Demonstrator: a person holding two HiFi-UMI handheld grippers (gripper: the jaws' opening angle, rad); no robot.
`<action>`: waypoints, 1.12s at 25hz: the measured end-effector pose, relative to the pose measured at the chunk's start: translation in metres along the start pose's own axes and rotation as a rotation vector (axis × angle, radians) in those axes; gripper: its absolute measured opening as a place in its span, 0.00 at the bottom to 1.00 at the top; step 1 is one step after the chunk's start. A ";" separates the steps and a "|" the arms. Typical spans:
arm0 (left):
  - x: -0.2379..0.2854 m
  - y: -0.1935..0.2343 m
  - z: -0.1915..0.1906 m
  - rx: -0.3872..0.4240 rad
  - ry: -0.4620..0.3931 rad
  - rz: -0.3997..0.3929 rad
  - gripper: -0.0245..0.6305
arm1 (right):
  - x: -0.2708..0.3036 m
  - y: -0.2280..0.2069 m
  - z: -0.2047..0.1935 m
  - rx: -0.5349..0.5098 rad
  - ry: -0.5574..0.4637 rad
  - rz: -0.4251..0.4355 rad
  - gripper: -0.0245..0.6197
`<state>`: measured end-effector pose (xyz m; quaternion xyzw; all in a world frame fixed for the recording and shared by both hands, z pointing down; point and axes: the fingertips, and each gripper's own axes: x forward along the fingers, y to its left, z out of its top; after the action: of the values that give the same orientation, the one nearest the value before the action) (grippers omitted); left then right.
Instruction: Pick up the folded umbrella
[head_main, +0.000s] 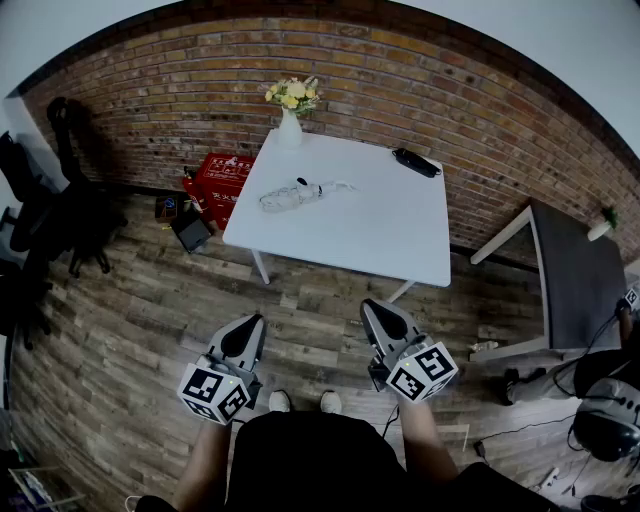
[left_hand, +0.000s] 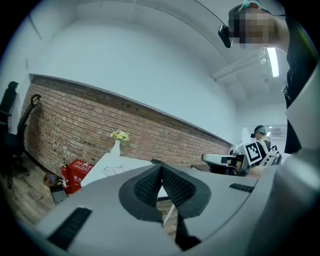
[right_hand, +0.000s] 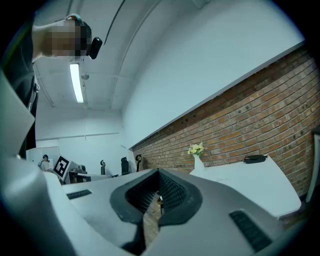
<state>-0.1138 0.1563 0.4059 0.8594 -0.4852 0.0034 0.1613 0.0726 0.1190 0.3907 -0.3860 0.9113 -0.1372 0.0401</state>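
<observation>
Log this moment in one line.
left tongs: shut, empty | right tongs: shut, empty | black folded umbrella: untouched on white square table

A vase (head_main: 289, 130) of yellow flowers stands at the white tabletop's (head_main: 380, 230) far edge. Red crates (head_main: 222, 178) sit on the floor (head_main: 130, 330) beside it.

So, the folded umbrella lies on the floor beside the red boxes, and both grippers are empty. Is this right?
Not quite. The head view shows the folded umbrella on the white table, near its far right corner, not on the floor beside the red boxes. The left gripper and the right gripper are indeed empty, jaws together.
</observation>
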 end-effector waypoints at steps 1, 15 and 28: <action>0.000 0.000 0.001 0.002 -0.001 0.000 0.06 | -0.001 0.000 0.000 -0.003 0.000 -0.002 0.07; -0.013 0.016 0.004 -0.014 -0.018 -0.003 0.06 | 0.001 0.010 -0.002 0.007 -0.006 -0.036 0.07; -0.040 0.055 0.007 -0.011 -0.027 -0.025 0.06 | 0.025 0.043 -0.014 0.041 -0.012 -0.043 0.07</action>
<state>-0.1822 0.1614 0.4082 0.8645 -0.4766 -0.0130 0.1592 0.0224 0.1328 0.3931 -0.4054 0.8996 -0.1543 0.0507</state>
